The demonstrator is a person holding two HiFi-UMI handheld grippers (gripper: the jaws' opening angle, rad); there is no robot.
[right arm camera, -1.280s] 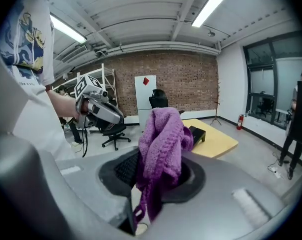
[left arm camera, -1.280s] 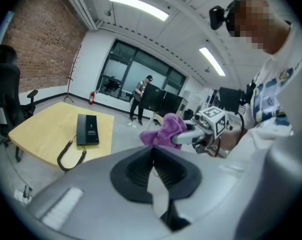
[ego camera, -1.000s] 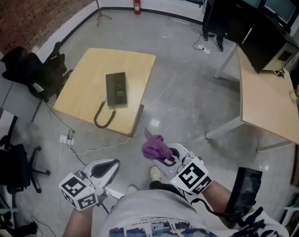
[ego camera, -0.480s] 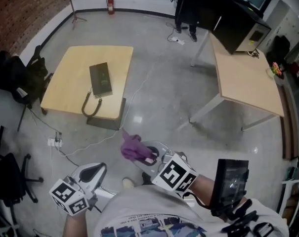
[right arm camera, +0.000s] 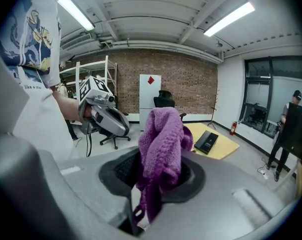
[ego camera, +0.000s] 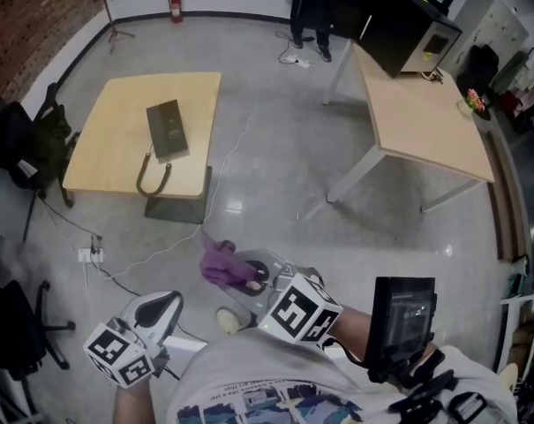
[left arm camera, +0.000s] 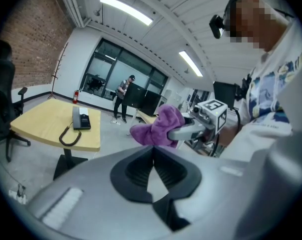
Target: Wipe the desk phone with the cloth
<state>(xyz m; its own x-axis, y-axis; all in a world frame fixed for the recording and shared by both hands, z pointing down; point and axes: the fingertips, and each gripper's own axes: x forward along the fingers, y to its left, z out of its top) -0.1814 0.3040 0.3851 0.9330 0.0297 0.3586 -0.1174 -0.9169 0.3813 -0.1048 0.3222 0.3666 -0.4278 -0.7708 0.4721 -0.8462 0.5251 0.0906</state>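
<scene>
Right gripper (ego camera: 249, 277), lower centre, clamps purple cloth (ego camera: 220, 263); left gripper (ego camera: 166, 302), lower left, closed empty; desk phone (ego camera: 167, 130) lies upper left.

An office-like workroom. Bare concrete floor (ego camera: 275, 148), a brick wall (ego camera: 28, 7), wooden tabletops (ego camera: 108, 140), rolling chairs (ego camera: 6, 321) and ceiling strip lights (right arm camera: 229, 18) show it.

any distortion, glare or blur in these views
Head view: mild wide-angle bowing at the edges, evenly lit. Left gripper view: strong fisheye, dark corners, ceiling lights blown out. Right gripper view: same fisheye; cloth sharp up close, desk phone small but clear.
</scene>
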